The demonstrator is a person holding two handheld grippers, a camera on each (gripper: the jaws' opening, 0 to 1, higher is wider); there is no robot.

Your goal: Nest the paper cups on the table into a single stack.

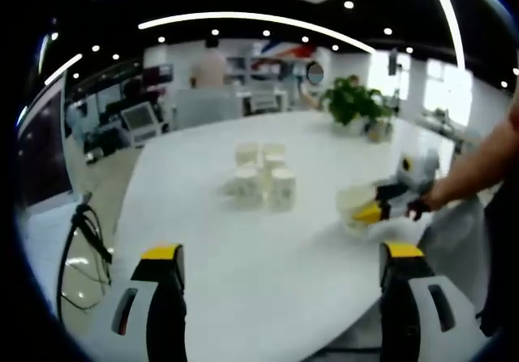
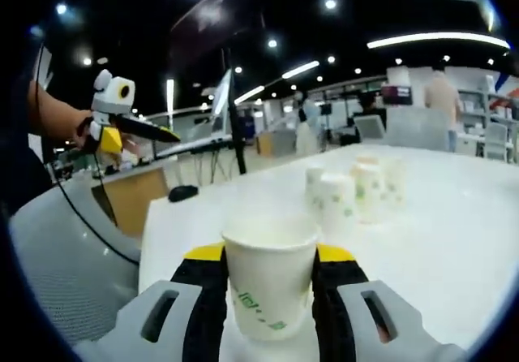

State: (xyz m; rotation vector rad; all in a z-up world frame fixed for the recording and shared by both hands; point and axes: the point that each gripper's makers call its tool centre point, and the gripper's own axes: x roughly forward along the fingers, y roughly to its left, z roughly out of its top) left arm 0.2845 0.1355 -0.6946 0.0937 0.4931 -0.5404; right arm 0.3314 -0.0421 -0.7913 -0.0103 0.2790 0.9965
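Note:
Several white paper cups (image 1: 263,179) stand bunched together at the middle of the white table (image 1: 243,273). My left gripper (image 1: 281,253) hangs open above the table's near edge, with nothing between its fingers and the bunch well ahead of it. To the right of the bunch, my right gripper (image 1: 379,209) is shut on a paper cup (image 1: 355,204). In the right gripper view that held cup (image 2: 270,281) stands upright between the yellow-tipped jaws of the right gripper (image 2: 272,255). The cup bunch (image 2: 357,187) lies ahead and to the right. The left gripper (image 2: 138,131) is held up at the far left.
A potted plant (image 1: 353,98) stands at the table's far side. A small black object (image 2: 185,191) lies near the table's left corner. A grey chair (image 2: 57,240) is by the left edge. People and desks are far behind the table.

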